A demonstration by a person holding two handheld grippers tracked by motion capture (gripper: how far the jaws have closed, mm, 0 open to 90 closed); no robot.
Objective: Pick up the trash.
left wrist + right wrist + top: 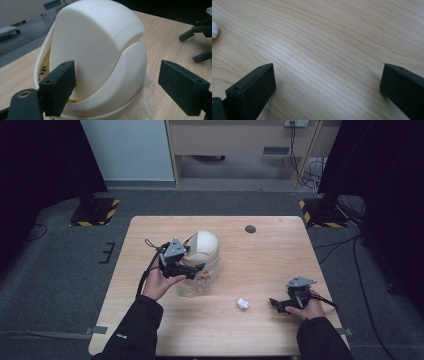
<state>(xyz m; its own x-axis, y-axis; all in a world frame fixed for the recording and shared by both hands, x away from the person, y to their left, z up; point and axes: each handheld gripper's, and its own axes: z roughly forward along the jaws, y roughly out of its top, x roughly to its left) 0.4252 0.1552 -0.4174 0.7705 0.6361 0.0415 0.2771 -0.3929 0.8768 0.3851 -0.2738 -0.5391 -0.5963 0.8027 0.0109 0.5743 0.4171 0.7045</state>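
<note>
A cream domed bin with a swing lid [204,251] stands a little left of the table's middle, and a clear plastic liner [192,287] spills out under its near side. My left gripper [197,268] hovers at the bin's near left side, open. In the left gripper view the dome [100,50] sits between the spread jaws, untouched. A small crumpled white paper ball [242,303] lies on the wood right of the bin. My right gripper [276,305] rests low near the table's front right, open, its jaws apart over bare wood [324,50]. The paper ball [214,29] peeks in at the left edge.
The wooden table [260,265] has a dark round hole [250,229] near its far edge. Grey carpet surrounds it, with black stands on hazard-striped bases [95,212] at both far corners. The right gripper [200,42] also shows far off in the left gripper view.
</note>
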